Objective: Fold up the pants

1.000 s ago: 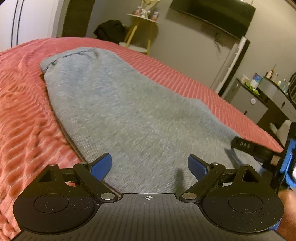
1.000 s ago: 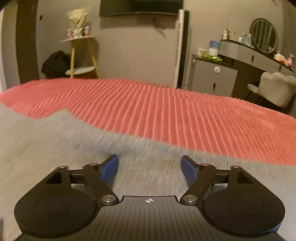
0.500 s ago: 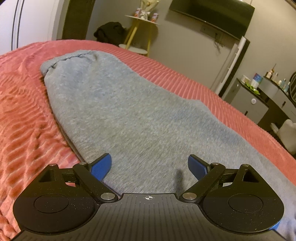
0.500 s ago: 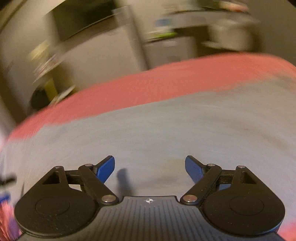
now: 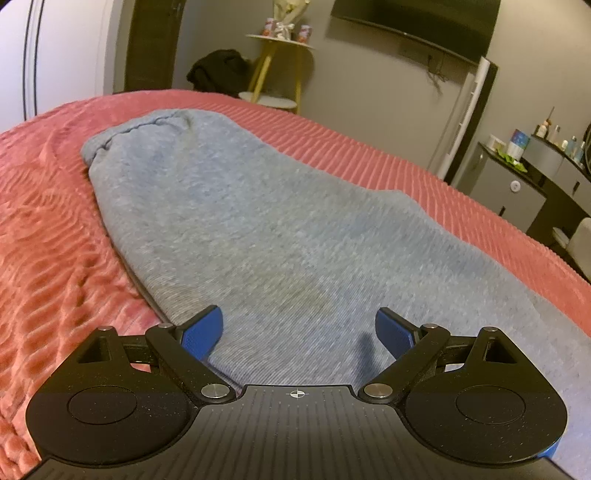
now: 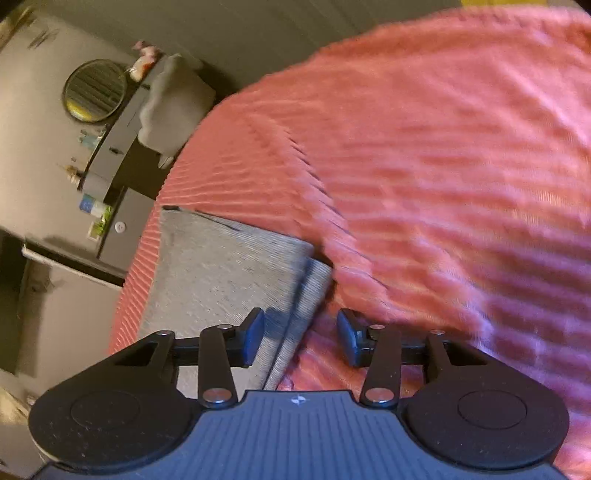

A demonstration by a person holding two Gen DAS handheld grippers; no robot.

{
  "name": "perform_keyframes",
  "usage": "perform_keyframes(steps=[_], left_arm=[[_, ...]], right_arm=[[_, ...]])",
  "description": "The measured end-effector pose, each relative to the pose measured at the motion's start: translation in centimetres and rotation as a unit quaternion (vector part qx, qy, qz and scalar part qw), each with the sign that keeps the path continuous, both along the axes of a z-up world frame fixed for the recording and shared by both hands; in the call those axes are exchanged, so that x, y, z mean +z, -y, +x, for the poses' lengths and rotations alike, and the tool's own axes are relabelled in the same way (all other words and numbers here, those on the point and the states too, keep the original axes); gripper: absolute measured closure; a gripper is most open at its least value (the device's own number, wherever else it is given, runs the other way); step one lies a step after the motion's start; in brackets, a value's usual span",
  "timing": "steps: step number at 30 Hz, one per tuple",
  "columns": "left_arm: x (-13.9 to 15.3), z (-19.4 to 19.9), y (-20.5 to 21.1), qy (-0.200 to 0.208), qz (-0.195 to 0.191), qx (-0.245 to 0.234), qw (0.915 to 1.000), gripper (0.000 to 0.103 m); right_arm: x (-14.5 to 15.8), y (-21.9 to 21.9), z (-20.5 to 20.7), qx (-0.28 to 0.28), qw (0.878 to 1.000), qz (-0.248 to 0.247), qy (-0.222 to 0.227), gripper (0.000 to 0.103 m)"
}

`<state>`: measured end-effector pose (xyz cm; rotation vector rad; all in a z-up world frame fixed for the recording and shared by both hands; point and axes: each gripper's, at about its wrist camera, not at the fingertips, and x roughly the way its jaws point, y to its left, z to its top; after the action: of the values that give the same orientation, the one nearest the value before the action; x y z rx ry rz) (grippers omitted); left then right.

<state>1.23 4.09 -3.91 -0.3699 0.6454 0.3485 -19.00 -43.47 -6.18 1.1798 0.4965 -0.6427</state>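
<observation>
Grey pants [image 5: 258, 229] lie folded lengthwise on the pink ribbed bedspread [image 5: 44, 221], with the gathered end [image 5: 147, 125] far away. My left gripper [image 5: 299, 332] hovers open just over the near part of the cloth, nothing between its blue pads. In the right wrist view the picture is rolled sideways. The pants' layered end [image 6: 229, 273] lies on the bedspread [image 6: 443, 147]. My right gripper [image 6: 301, 338] straddles the long edge of that end, and its jaws are closing. The pads stand apart from the cloth.
Beyond the bed stand a yellow side table [image 5: 280, 48], a black bag [image 5: 218, 72], a wall TV [image 5: 413, 22] and a grey dresser with bottles [image 5: 535, 166]. The right wrist view shows a round mirror [image 6: 94, 90] and a pale chair [image 6: 173, 99] past the bed's edge.
The right gripper swept fast along the pants to their end, rolled over sideways and narrowed its jaws around the cloth edge. It left the left wrist view. The left gripper stayed put.
</observation>
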Motion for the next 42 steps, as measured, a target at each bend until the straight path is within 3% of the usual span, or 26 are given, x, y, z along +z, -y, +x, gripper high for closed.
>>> perform_keyframes(steps=[1, 5, 7, 10, 14, 18, 25, 28, 32, 36, 39, 42], left_arm=[[0.0, 0.0, 0.0, 0.000, -0.001, 0.000, 1.0000, 0.008], [0.1, -0.1, -0.1, 0.008, -0.010, -0.007, 0.9999, 0.008], [0.3, -0.4, 0.0, 0.023, -0.018, -0.019, 0.9994, 0.008], [0.2, -0.1, 0.4, 0.020, -0.019, -0.042, 0.9987, 0.009], [0.0, 0.3, 1.1, 0.011, -0.004, -0.059, 0.9982, 0.008], [-0.1, 0.4, 0.6, 0.010, -0.016, -0.051, 0.9985, 0.008], [-0.2, 0.3, 0.4, 0.011, -0.024, -0.045, 0.9986, 0.008], [-0.1, 0.3, 0.3, 0.013, -0.026, -0.045, 0.9986, 0.008], [-0.1, 0.2, 0.2, 0.015, -0.033, -0.042, 0.9985, 0.008], [-0.1, 0.2, 0.2, 0.014, -0.032, -0.043, 0.9985, 0.008], [-0.1, 0.2, 0.2, 0.014, -0.032, -0.043, 0.9985, 0.008], [-0.1, 0.2, 0.2, 0.014, -0.034, -0.043, 0.9984, 0.008]], right_arm=[[-0.2, 0.2, -0.4, -0.005, 1.000, 0.003, 0.009, 0.063], [-0.8, 1.1, -0.3, -0.010, 0.999, 0.017, 0.041, 0.091], [-0.7, 1.3, 0.0, -0.011, 0.998, 0.015, 0.056, 0.092], [-0.6, 1.8, 1.0, -0.003, 0.998, 0.002, 0.061, 0.082], [-0.1, 1.8, 2.5, -0.001, 0.999, 0.001, 0.047, 0.082], [1.4, 0.9, 2.8, 0.017, 0.999, -0.044, 0.027, 0.089], [4.4, -0.4, 2.2, 0.027, 0.993, -0.077, 0.090, 0.092], [4.9, -0.6, 3.3, 0.040, 0.992, -0.102, 0.061, 0.091], [3.2, 0.0, 4.7, 0.050, 0.995, -0.089, 0.008, 0.074], [1.9, 0.4, 5.3, 0.050, 0.996, -0.071, -0.002, 0.074], [2.4, 0.3, 5.7, 0.044, 0.995, -0.086, -0.013, 0.092], [4.4, -1.2, 6.9, 0.066, 0.985, -0.149, -0.056, 0.093]])
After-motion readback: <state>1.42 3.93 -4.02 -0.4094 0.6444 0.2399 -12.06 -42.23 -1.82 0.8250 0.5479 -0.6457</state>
